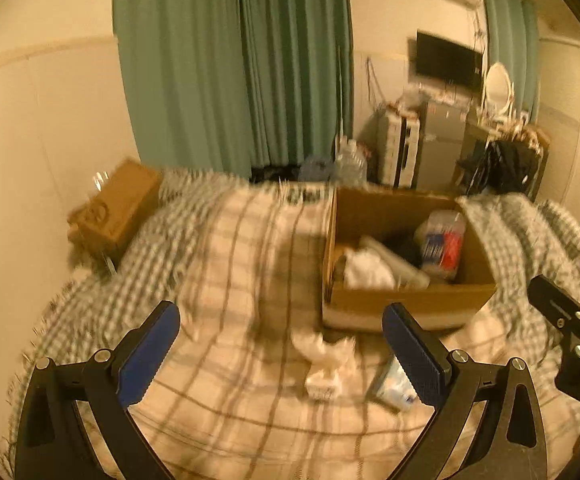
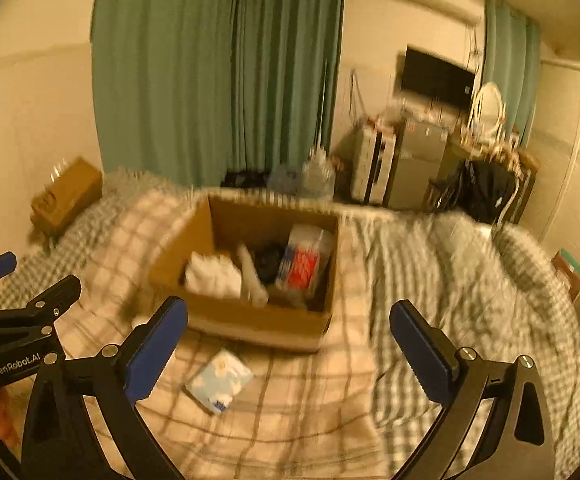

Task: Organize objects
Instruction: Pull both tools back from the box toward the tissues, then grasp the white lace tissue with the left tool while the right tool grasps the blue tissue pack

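An open cardboard box (image 1: pixel 410 300) stands on the checked bed cover and holds a white cloth (image 1: pixel 366 270), a red and blue packet (image 1: pixel 444 246) and a dark item. It also shows in the right wrist view (image 2: pixel 249 320). A crumpled white item (image 1: pixel 324 364) and a light blue packet (image 1: pixel 390 388) lie in front of the box. The packet shows in the right wrist view (image 2: pixel 219 380) too. My left gripper (image 1: pixel 281 356) is open and empty above the white item. My right gripper (image 2: pixel 287 354) is open and empty, just right of the blue packet.
A brown tissue box (image 1: pixel 117 208) sits at the bed's far left by the wall. Green curtains (image 1: pixel 229 64) hang behind the bed. Water bottles (image 1: pixel 350 164), a small fridge (image 1: pixel 438 148), a wall TV and a mirror stand at the back right.
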Motion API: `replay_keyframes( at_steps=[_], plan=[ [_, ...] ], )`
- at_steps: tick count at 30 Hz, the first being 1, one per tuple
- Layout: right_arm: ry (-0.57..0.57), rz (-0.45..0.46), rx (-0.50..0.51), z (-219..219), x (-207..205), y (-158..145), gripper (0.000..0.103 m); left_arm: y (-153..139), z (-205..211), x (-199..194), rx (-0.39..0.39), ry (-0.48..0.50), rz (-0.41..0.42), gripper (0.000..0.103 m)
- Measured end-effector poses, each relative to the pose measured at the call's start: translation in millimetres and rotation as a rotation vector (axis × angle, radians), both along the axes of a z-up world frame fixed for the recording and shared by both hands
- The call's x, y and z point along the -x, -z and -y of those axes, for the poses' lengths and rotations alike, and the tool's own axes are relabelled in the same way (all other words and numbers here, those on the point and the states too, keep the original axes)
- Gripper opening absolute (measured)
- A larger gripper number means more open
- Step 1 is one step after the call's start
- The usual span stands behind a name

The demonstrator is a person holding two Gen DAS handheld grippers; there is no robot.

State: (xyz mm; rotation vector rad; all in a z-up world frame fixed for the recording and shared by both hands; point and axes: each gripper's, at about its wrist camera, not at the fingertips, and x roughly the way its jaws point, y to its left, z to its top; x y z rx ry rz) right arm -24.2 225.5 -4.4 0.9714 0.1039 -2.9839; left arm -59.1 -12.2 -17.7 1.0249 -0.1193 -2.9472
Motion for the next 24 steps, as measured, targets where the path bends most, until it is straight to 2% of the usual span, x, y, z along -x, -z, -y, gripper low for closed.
replay_keyframes(
  at_steps=[4, 12, 14, 16, 17, 18, 19, 20, 24],
  plan=[
    [0.006, 0.118, 0.006, -2.1, 24.4, 45.2, 0.101, 38.3, -4.0, 13.9, 0.019, -0.002, 0.069, 0.103],
    [0.008, 0.222, 0.035, -4.7, 49.9, 81.3, 0.101, 101.8, -12.1, 51.7, 0.033, 0.025, 0.207, 0.102],
    [0.004, 0.245, 0.035, -3.1, 55.8, 88.5, 0.101, 112.5, -14.9, 59.2, 0.019, 0.050, 0.239, 0.092],
    [0.002, 0.271, 0.035, -1.6, 62.0, 95.3, 0.101, 123.6, -17.9, 66.1, 0.001, 0.079, 0.283, 0.071],
    [0.001, 0.280, 0.035, -1.3, 64.1, 98.0, 0.101, 129.5, -18.6, 69.5, -0.018, 0.096, 0.309, 0.065],
    [0.002, 0.289, 0.035, -0.5, 66.6, 100.7, 0.101, 135.1, -18.6, 72.0, -0.038, 0.110, 0.333, 0.050],
    [0.001, 0.300, 0.035, 0.6, 69.9, 104.1, 0.101, 139.2, -17.6, 73.3, -0.056, 0.122, 0.349, 0.031],
    [0.001, 0.306, 0.035, 1.6, 71.5, 105.6, 0.101, 141.9, -16.6, 74.5, -0.081, 0.133, 0.369, 0.024],
    [-0.013, 0.334, 0.032, 8.4, 76.3, 113.7, 0.101, 134.8, -9.5, 69.4, -0.129, 0.131, 0.354, 0.017]
  ],
)
